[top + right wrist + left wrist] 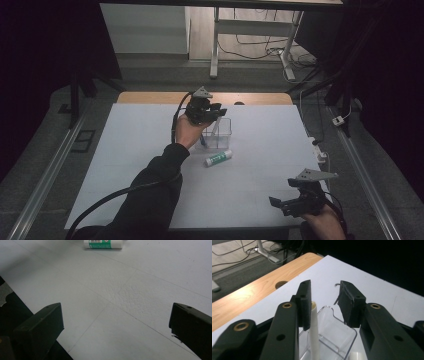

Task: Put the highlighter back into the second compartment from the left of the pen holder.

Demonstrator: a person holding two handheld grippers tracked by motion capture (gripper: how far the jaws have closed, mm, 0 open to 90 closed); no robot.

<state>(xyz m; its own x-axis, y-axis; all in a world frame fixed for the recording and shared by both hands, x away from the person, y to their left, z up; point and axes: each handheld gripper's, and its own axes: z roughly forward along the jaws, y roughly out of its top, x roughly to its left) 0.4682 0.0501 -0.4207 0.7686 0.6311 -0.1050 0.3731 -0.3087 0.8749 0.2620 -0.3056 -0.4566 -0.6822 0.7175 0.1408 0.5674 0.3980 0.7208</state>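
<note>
L gripper (216, 113) sits over clear cup (218, 135) mid-table, jaws part open; white pen (314, 332) stands in cup, touching one pad, not clamped. Glue stick (218, 158) lies just in front of cup. R gripper (281, 205) near table's front-right edge, jaws wide, nothing held.

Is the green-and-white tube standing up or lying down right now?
Lying down. The tube rests on its side on the white table, just in front of the clear container and apart from it.

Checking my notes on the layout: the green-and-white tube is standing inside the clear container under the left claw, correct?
Not quite. The green-and-white tube lies flat on the table, outside and in front of the clear container, as the high view shows. The container is indeed under the left claw.
</note>
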